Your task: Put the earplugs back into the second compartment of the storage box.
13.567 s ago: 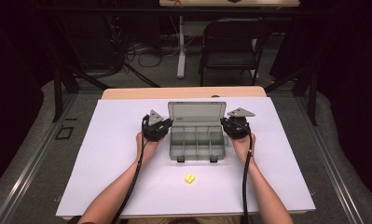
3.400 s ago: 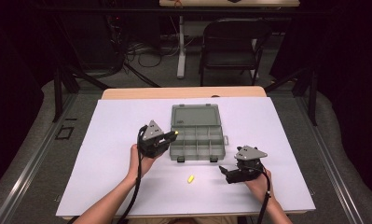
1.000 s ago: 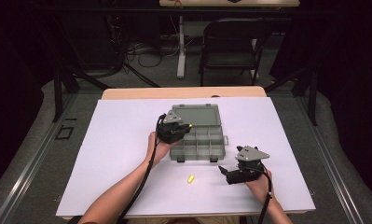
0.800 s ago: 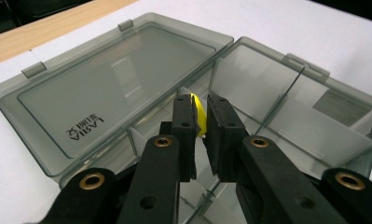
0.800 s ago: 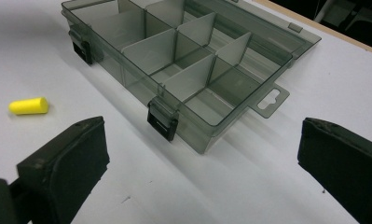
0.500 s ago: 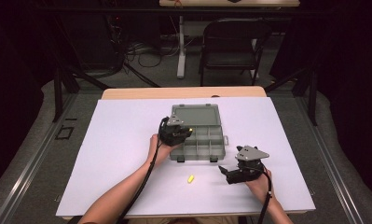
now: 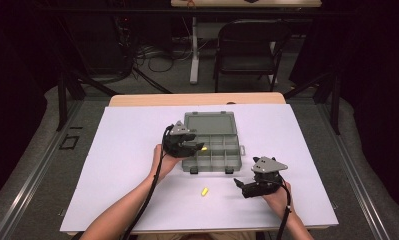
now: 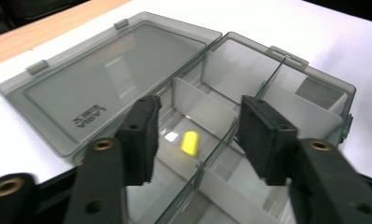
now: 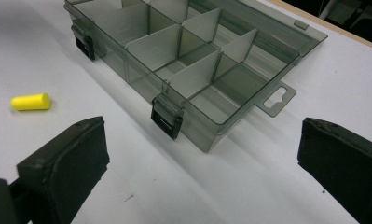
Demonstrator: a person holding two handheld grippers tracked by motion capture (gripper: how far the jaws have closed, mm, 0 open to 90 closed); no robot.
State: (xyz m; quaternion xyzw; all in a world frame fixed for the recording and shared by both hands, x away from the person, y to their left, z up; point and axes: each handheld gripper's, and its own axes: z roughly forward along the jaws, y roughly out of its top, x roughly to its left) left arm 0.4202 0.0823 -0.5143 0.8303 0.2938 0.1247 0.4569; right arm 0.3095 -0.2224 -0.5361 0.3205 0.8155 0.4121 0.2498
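Observation:
A grey see-through compartment box [image 7: 233,159] stands mid-table with its lid [image 7: 210,123] folded open behind it. My left gripper [image 7: 196,146] hovers over the box's left end. Its jaws have just been opening and now stand apart [image 8: 200,126]. A yellow foam earplug [image 8: 189,142] lies loose below them in a back compartment beside the lid, touching neither pad. A second yellow earplug [image 7: 204,191] lies on the white table in front of the box. My right gripper [image 7: 240,186] rests near the front right, jaws wide open [image 9: 202,158], facing the box [image 9: 183,60] and that earplug [image 9: 31,101].
The white table sheet [image 7: 117,165] has bare room left of the box and along the front. A wooden table edge [image 7: 152,99] runs behind it. A dark folding chair [image 7: 247,50] and cables stand on the floor beyond.
The left gripper's jaws have opened over the box, and the earplug now lies free in the compartment. The right gripper has stayed where it was.

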